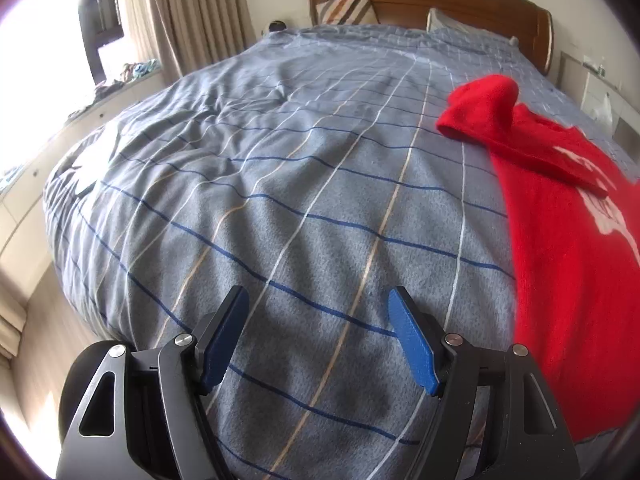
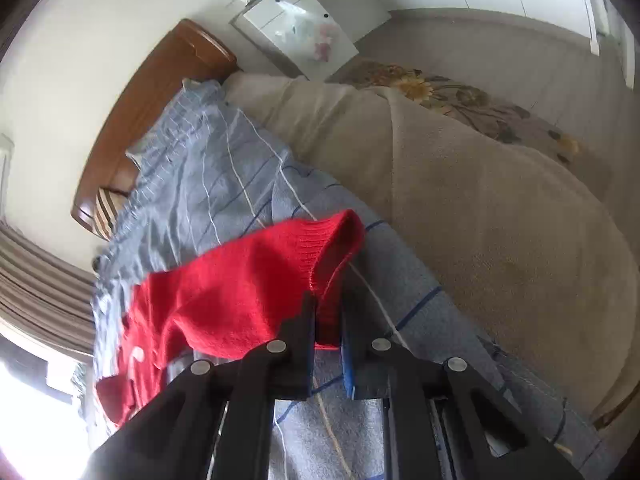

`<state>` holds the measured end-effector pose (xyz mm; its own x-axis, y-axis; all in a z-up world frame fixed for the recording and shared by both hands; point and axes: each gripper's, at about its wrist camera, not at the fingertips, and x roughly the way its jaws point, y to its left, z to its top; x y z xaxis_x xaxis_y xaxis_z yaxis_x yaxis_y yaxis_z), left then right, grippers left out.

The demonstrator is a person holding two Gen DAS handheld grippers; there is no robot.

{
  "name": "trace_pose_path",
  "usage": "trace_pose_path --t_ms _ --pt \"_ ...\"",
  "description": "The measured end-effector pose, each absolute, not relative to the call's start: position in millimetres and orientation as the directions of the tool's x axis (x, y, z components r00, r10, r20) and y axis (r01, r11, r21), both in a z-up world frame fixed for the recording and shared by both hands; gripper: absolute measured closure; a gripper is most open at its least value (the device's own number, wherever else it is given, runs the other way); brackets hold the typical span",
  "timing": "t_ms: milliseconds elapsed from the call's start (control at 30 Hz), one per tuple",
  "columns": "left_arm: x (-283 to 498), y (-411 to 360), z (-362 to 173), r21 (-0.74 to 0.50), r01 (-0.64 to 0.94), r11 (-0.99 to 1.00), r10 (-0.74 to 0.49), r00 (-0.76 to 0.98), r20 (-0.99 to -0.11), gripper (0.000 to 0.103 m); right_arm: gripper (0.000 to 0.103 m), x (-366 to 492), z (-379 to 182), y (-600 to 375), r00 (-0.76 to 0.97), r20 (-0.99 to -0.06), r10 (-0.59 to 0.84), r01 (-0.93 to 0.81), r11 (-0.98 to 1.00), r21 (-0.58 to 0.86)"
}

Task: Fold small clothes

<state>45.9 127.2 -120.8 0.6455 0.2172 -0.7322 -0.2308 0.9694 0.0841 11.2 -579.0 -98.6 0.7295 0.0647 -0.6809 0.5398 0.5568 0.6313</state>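
Between the right gripper's nearly closed jaws sits the ribbed cuff edge of the red sweater, pinched above the blue checked bedcover. The left gripper hovers spread wide over bare cover, the sweater's edge just right of it.

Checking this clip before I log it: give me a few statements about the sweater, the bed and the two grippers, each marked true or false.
1. The right gripper is closed on a red sweater. True: its fingers clamp the ribbed cuff of a sleeve.
2. The left gripper holds the sweater's hem. False: its fingers stand apart over the bare checked duvet, holding nothing.
3. The sweater lies on a grey-blue checked duvet. True.
4. The bed has a white metal headboard. False: the headboard is brown wood.
5. The sweater is plain red all over. False: white markings show on its front.
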Motion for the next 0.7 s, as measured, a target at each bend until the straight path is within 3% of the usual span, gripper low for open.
trace_pose_path --t_ms 100,133,200,333,533,700 --pt "46 127 -122 0.08 -0.234 0.969 0.216 0.642 -0.735 0.028 0.081 9 -102 -581 0.76 -0.644 0.088 0.512 0.528 0.677" --pt "46 127 -123 0.081 -0.234 0.969 0.216 0.641 -0.737 0.028 0.084 12 -102 -581 0.755 -0.649 0.096 0.511 0.534 0.674" --pt "47 126 -124 0.089 -0.233 0.968 0.221 0.638 -0.737 0.028 0.098 17 -95 -579 0.727 -0.685 0.053 0.541 0.57 0.618" --pt "45 125 -123 0.099 -0.232 0.968 0.229 0.642 -0.732 0.028 0.099 2 -91 -590 0.619 -0.781 -0.081 0.677 0.558 0.479" --pt "47 122 -125 0.12 -0.226 0.967 0.239 0.637 -0.733 0.028 0.1 3 -109 -586 0.521 -0.847 -0.106 0.701 0.619 0.354" --pt "43 120 -122 0.146 -0.207 0.967 0.246 0.633 -0.735 0.027 0.099 -6 -111 -598 0.536 -0.841 -0.075 0.688 0.616 0.383"
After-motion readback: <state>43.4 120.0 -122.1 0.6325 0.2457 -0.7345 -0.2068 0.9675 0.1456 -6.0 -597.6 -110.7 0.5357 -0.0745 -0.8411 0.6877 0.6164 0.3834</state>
